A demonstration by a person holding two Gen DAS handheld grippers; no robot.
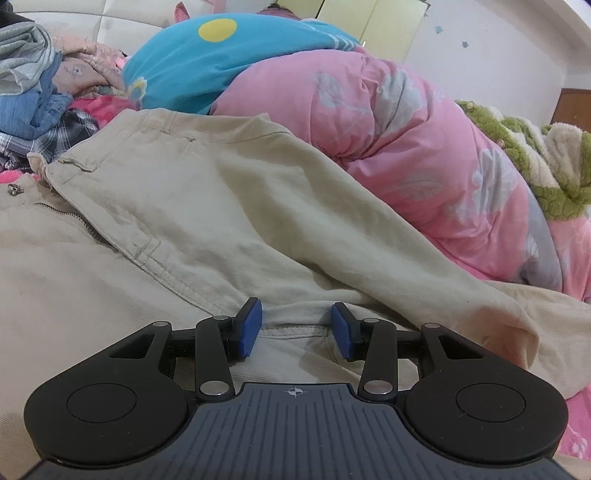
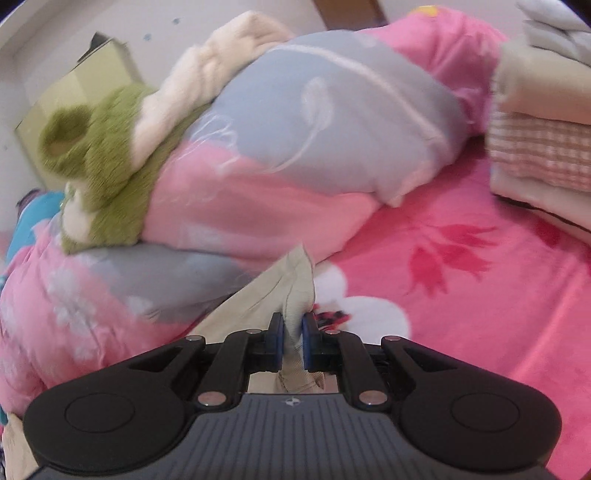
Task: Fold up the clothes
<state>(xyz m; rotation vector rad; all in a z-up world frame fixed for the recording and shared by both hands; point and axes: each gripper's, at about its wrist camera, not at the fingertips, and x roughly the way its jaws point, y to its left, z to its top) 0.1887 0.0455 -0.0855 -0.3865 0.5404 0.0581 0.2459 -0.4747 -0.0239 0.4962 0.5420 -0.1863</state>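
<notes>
While the beige trousers (image 1: 207, 206) lie spread across the bed, the left gripper (image 1: 296, 329) hangs with its fingers spread over a seam near the crotch, touching no cloth that shows. The right gripper (image 2: 293, 345) pinches a trouser hem (image 2: 295, 280) over the pink floral blanket (image 2: 461, 280), which is bare to its right. A rolled pink quilt (image 1: 406, 147) crowds the trousers' far edge; folded clothes (image 2: 543, 147) are stacked at far right.

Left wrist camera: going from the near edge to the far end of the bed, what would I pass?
Left gripper, jaws apart → beige trousers → pink floral quilt → blue bedding with a yellow dot → pale green cupboard doors.
</notes>
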